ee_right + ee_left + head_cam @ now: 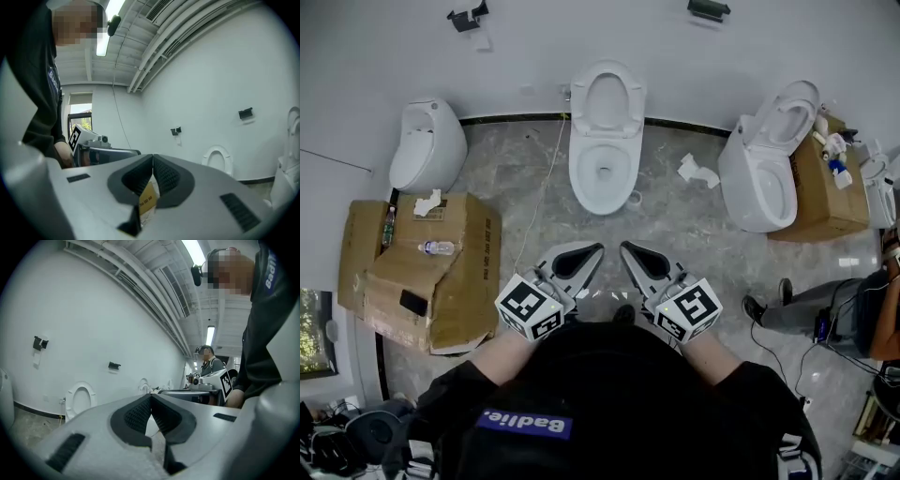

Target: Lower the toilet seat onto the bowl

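**Both grippers shut and empty, middle toilet's seat up**

The only writing I can read is white lettering on a purple patch (525, 424) on the person's black top, which looks like "Badlie". Each gripper carries a cube of black-and-white square markers, the left cube (530, 307) and the right cube (689, 309). In the right gripper view a yellowish patch with dark print (147, 198) shows through the gap under the jaw tips. I cannot read it or tell what it is.

Three white toilets stand along the far wall. The left toilet (427, 145) has its lid down. The right toilet (764, 173) is open, its lid and seat raised. On the middle toilet, straight ahead of the person, the toilet seat (607, 94) stands upright at the wall above the open bowl (602, 178).

Two dark holders (467, 17) are fixed to the wall. There are two lots of cardboard: a flattened box (455, 281) at the left with one water bottle (438, 247) on it, and a box (825, 202) at the right carrying a few bottles. One crumpled paper (698, 172) lies on the floor. A second person (825, 314) is at the right edge.

Both forearms reach forward from the waist, and the grippers are held about level, well short of the middle toilet. Their noses angle toward each other, near but apart. The left gripper (598, 247) has its jaws closed tip to tip with nothing between them. The right gripper (624, 246) is the same.
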### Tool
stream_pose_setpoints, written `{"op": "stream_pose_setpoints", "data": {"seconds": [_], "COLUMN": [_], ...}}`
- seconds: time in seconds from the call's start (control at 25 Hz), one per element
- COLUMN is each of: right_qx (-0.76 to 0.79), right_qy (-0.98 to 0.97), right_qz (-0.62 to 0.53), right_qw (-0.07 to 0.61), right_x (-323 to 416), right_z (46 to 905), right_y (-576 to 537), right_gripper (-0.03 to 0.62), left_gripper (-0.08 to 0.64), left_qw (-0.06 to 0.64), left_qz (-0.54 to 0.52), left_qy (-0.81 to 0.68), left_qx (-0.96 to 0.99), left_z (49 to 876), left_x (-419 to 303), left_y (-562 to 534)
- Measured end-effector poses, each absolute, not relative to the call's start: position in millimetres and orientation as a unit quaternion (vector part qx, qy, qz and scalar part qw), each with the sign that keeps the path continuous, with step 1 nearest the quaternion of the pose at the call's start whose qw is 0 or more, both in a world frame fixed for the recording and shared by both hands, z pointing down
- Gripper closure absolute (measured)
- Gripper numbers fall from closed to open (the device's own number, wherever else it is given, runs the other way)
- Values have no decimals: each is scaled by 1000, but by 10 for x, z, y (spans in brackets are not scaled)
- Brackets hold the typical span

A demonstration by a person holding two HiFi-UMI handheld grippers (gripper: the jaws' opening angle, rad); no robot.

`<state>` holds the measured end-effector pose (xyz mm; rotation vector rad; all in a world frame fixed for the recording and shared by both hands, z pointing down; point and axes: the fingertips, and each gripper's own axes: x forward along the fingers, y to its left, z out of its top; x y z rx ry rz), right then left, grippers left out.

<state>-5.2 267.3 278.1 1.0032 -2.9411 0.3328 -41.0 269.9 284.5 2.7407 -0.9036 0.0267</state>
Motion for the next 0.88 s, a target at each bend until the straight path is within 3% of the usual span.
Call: {"op": "stream_pose_setpoints", "data": {"seconds": [0.88], "right_qx": [297], "right_qy": [-946], "right_qz": [126], "right_qw": [18], "right_x": [254], "right_z": [3125], "right_y": [2203], "right_gripper": [565], "left_gripper": [543], "left_qw": [129], "left_qz": [1], "left_qy": [-353], "left_qx": [927], "left_z": [3029], "left_x": [-156], "left_y": [2286]}}
